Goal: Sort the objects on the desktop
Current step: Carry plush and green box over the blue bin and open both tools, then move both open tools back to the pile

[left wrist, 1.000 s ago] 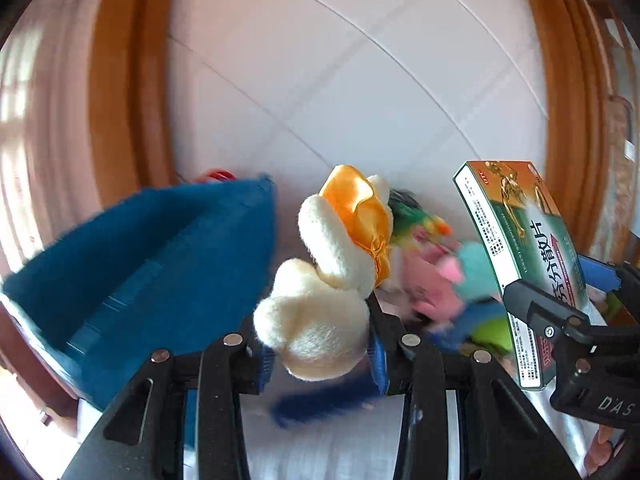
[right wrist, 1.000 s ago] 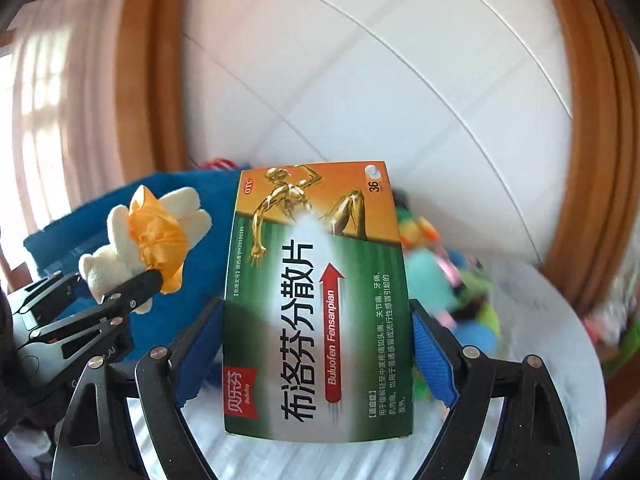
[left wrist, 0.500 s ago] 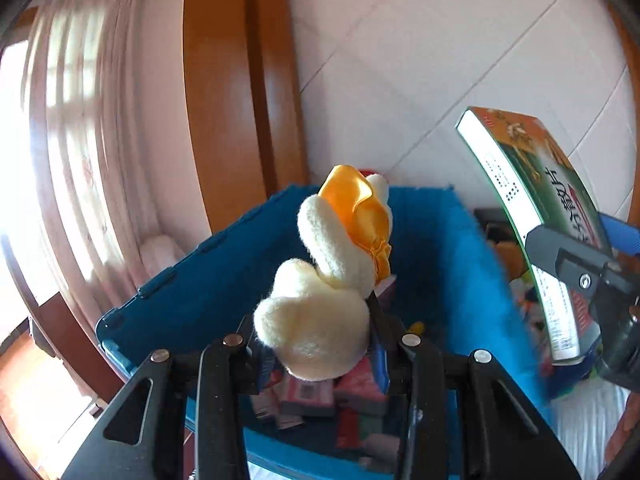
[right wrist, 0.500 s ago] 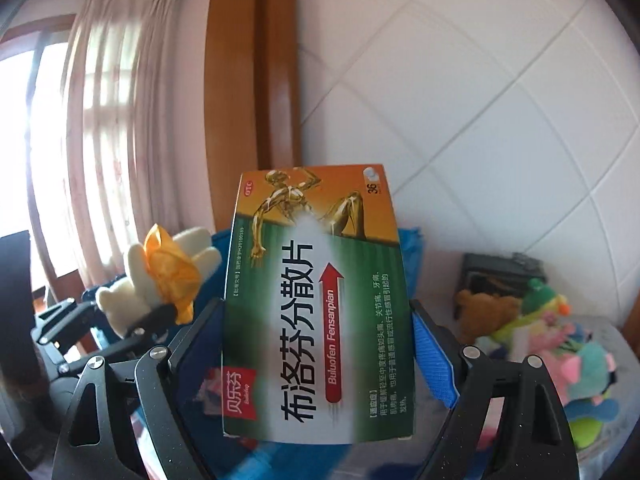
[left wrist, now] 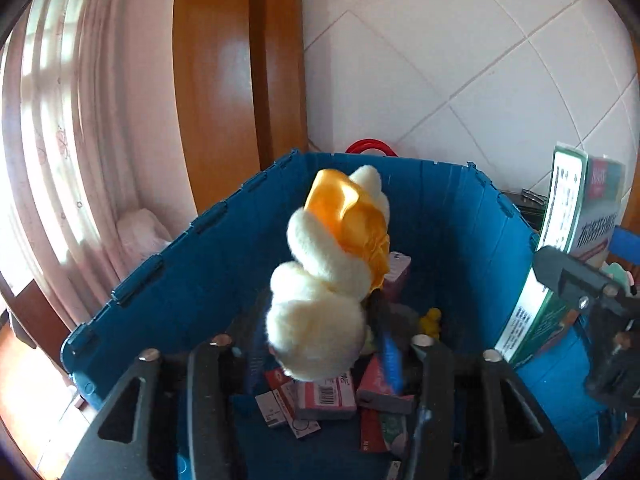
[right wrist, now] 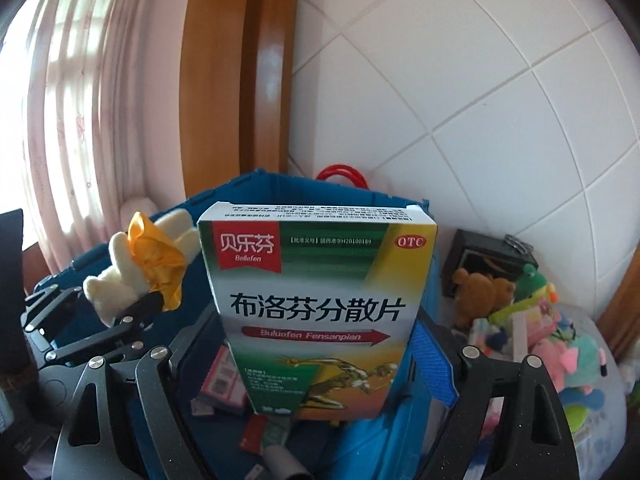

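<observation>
The left gripper point(left wrist: 320, 344), jaws opening, has a plush toy point(left wrist: 332, 280) between them, likely just slipping free, directly above the blue bin point(left wrist: 168, 280). To its right, the right gripper point(right wrist: 316, 344) clamps a medicine box point(right wrist: 320, 304) upright over the bin's right side.

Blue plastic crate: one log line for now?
left fingers opening around white plush toy | right fingers gripping green medicine box | above blue crate
</observation>
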Tool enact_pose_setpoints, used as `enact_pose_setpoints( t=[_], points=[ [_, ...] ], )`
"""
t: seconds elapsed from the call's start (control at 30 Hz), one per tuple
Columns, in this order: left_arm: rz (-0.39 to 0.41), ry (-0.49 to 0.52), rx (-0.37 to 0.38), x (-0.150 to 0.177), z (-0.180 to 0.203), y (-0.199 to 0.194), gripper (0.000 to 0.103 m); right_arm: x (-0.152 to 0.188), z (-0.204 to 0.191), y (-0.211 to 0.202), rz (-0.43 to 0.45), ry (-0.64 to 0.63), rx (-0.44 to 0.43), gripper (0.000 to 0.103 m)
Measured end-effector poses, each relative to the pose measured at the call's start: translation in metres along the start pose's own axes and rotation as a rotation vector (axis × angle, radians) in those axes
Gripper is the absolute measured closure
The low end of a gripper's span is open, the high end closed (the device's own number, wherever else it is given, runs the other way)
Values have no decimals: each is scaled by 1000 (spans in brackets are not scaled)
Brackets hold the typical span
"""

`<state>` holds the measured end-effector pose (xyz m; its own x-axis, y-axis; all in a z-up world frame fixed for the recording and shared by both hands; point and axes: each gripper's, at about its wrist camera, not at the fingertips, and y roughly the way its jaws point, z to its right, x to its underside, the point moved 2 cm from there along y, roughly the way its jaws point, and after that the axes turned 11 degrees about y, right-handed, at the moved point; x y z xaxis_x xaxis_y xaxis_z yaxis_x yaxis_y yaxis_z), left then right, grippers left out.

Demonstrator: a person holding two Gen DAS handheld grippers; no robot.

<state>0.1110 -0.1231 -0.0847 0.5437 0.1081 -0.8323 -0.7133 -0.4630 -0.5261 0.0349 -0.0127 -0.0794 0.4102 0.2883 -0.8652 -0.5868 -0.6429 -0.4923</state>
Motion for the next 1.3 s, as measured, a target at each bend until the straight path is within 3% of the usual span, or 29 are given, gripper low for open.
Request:
enact_pose_setpoints(
  t=[0.03,0.1,0.13,0.17,0.43,0.8,1.03,1.3],
  points=[
    [-2,1,2,2,-1,5,38,0,-1,-1,-10,-3,9,15],
    [5,6,-12,2,0,5,30,-1,-7,-4,-5,-1,16,9],
    [10,8,-14,4,0,4,27,-2,-7,-4,2,-3,29,0],
    [12,7,-14,3,-1,2,25,-3,-10,-9,10,-7,38,0],
    [28,-23,-31,9,-8,-6,25,7,-14,-21,24,-14,37,0],
    [107,-34,-42,14,-6,-34,25,25,4,-69,100,20,18,0],
    [194,-47,18,5,15,-56,25,37,64,-110,170,128,92,0],
    [284,47,154,-17,102,-88,24,61,175,-145,170,274,294,0]
  ],
)
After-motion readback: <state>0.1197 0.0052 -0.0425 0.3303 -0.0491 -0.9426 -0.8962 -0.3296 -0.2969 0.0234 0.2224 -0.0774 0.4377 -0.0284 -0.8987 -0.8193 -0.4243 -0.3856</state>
